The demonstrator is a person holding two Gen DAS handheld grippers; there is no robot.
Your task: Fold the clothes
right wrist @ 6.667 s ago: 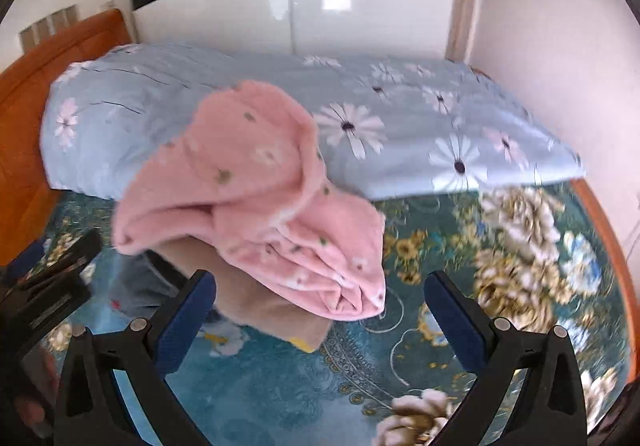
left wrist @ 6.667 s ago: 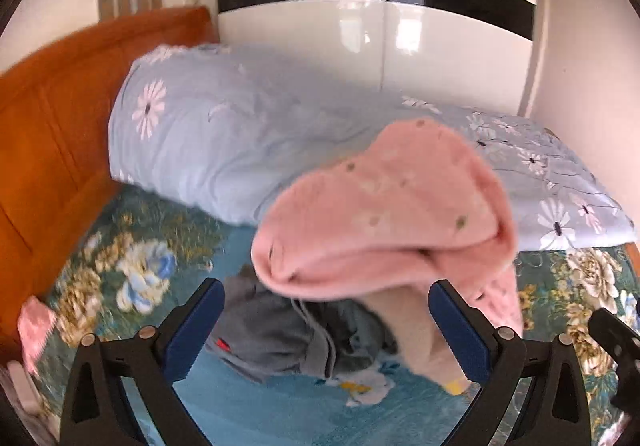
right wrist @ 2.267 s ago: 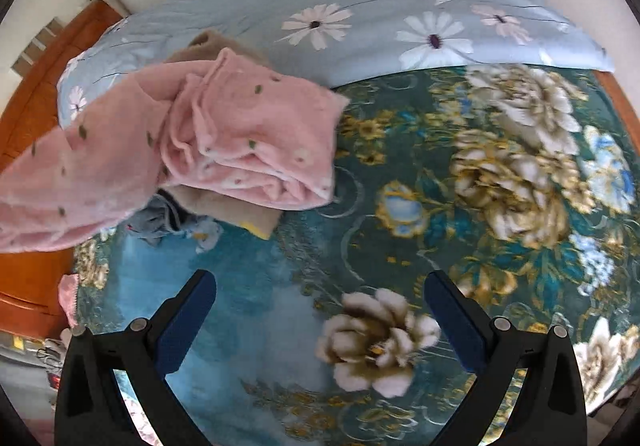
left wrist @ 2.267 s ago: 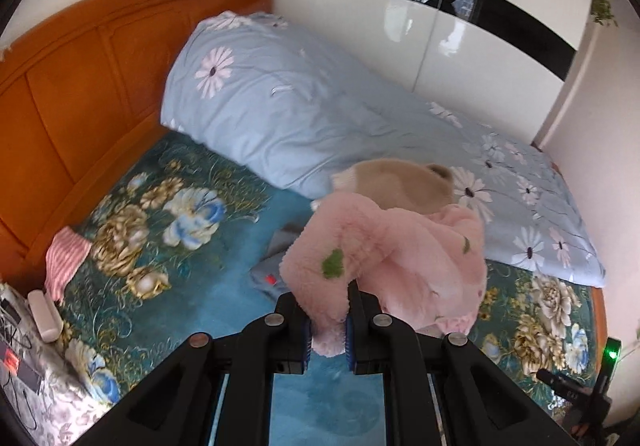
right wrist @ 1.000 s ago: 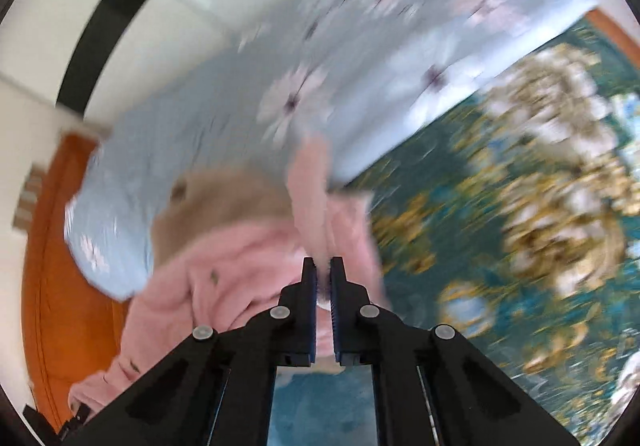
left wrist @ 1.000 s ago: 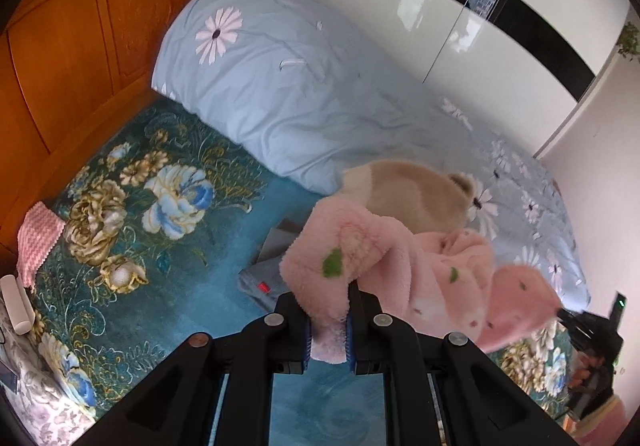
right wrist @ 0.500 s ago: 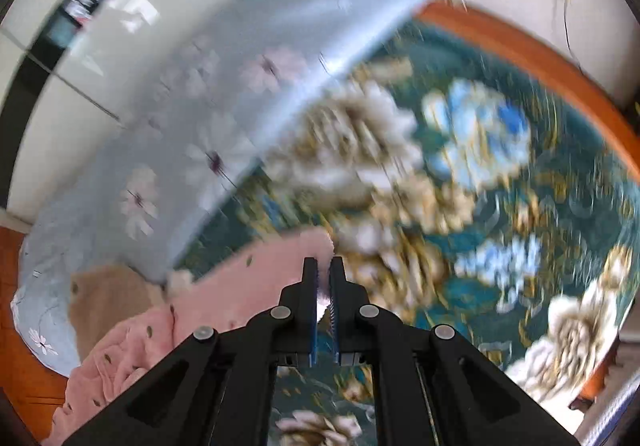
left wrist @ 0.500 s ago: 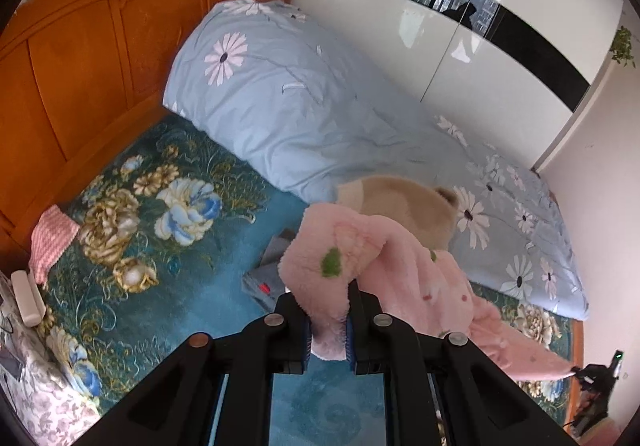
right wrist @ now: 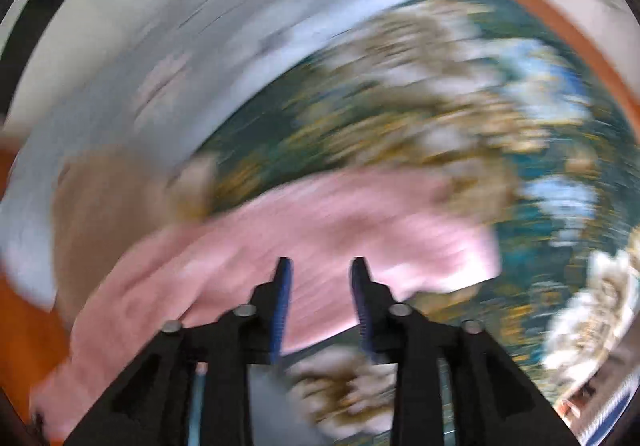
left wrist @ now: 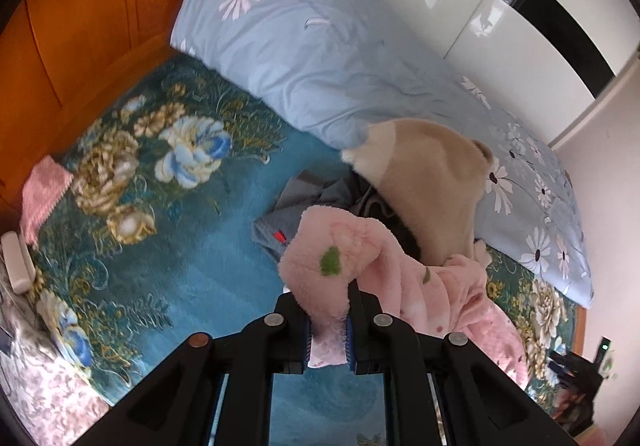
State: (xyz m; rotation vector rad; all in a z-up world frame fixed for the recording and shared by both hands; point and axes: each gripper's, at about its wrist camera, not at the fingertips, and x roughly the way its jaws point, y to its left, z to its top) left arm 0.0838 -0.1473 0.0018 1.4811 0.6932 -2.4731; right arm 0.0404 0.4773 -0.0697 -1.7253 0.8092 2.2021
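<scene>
My left gripper [left wrist: 327,322] is shut on an edge of the fluffy pink garment [left wrist: 404,282], which trails down to the right across the teal floral bedspread [left wrist: 192,262]. Behind it lie a beige fleece garment [left wrist: 432,182] and a grey garment [left wrist: 304,206]. The right wrist view is heavily blurred. There my right gripper [right wrist: 321,270] has its jaws opening, a clear gap between the blue pads, and the pink garment [right wrist: 320,222] lies spread on the bed beneath and beyond them, not pinched. The beige garment [right wrist: 112,198] shows at the left.
A rolled light-blue daisy-print duvet [left wrist: 320,46] lies along the back of the bed before white wardrobe doors [left wrist: 500,30]. An orange wooden headboard [left wrist: 80,14] stands at the left. A pink cloth [left wrist: 42,190] and a white remote [left wrist: 16,262] rest at the bed's left edge.
My right gripper, shut on the pink garment's corner before, has parted its jaws and dropped lower; the garment now lies on the bed. My left gripper has sunk, still clamping the pink edge.
</scene>
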